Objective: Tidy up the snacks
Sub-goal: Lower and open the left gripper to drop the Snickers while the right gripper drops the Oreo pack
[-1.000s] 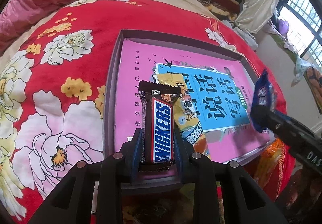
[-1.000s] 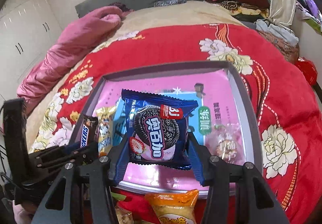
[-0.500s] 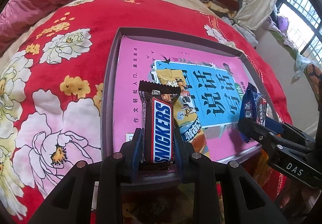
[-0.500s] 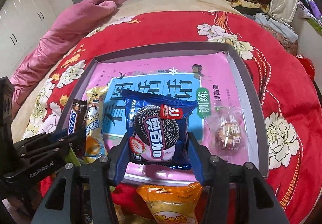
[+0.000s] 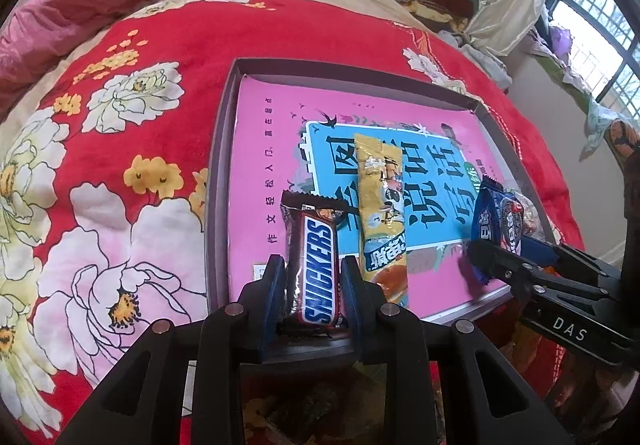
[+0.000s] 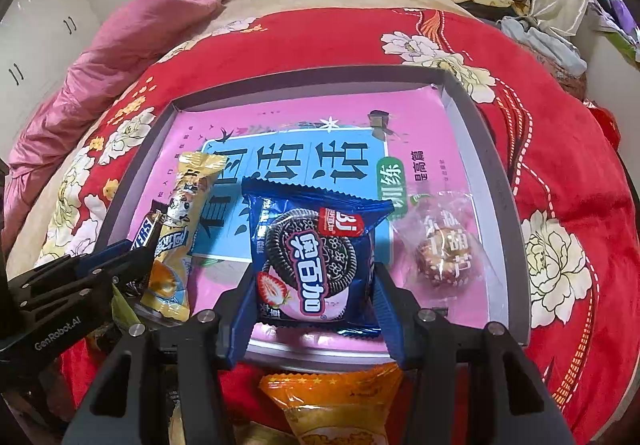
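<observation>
- Two grippers hover over the near edge of a grey tray (image 6: 498, 181) lined with a pink book cover, on a bed with a red floral blanket (image 5: 120, 173).
- The left gripper (image 5: 314, 285) is clamped narrowly on a Snickers bar (image 5: 316, 265), just beside a yellow snack stick (image 5: 382, 213) lying in the tray.
- The right gripper (image 6: 314, 309) grips a blue Oreo pack (image 6: 312, 257) by its sides, near a clear-wrapped round sweet (image 6: 440, 251).
- An orange packet (image 6: 336, 405) lies outside the tray's near edge.

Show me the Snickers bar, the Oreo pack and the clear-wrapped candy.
Snickers bar (image 5: 319, 273), left wrist view, on the blue logo.
Oreo pack (image 6: 316, 265), right wrist view, on the printed cookie.
Clear-wrapped candy (image 6: 442, 257), right wrist view, on the brown ball.
</observation>
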{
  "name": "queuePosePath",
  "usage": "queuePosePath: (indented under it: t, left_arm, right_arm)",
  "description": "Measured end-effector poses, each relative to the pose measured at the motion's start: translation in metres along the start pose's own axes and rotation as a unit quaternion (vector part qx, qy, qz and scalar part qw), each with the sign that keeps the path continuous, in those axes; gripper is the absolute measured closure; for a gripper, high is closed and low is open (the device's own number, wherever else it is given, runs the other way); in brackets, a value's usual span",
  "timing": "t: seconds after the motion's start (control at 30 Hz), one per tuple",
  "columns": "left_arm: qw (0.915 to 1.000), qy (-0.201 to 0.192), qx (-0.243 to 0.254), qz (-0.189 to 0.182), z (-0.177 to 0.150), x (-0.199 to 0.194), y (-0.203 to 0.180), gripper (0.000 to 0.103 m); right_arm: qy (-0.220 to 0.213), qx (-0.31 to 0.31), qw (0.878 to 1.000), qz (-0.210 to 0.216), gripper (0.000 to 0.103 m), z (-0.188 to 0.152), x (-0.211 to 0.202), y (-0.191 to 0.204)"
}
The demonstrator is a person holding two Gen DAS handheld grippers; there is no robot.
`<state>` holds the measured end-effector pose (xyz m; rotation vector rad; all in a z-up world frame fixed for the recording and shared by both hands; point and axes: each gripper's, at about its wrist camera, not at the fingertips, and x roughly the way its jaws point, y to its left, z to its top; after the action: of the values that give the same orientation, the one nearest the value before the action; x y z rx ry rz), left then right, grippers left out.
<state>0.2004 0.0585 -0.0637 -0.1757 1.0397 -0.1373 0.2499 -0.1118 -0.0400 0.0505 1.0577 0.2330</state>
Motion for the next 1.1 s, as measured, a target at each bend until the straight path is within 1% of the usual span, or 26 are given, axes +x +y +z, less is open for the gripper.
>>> queuePosePath:
  t: [0.47,0.93,1.0,1.1]
  left_arm:
    - [1.0,0.001,-0.002,-0.006,0.0,0.0,0.004,0.073]
    - [0.9998,-0.008,-0.005,-0.016,0.002,-0.007,0.004,0.073]
    - [0.9998,-0.011,-0.001,-0.016,0.002,-0.009,0.002,0.072]
    - [0.9998,-0.012,0.002,-0.015,0.002,-0.01,0.002,0.065]
  right_arm:
    - [0.005,0.013,1.0,0.001,0.049,-0.003,-0.002,-0.005]
    - [-0.011,0.02,1.0,0.008,0.049,-0.003,-0.009,-0.007]
    - [-0.014,0.02,1.0,0.011,0.049,-0.003,-0.011,-0.008]
    - [-0.017,0.022,1.0,0.011,0.049,-0.003,-0.013,-0.009]
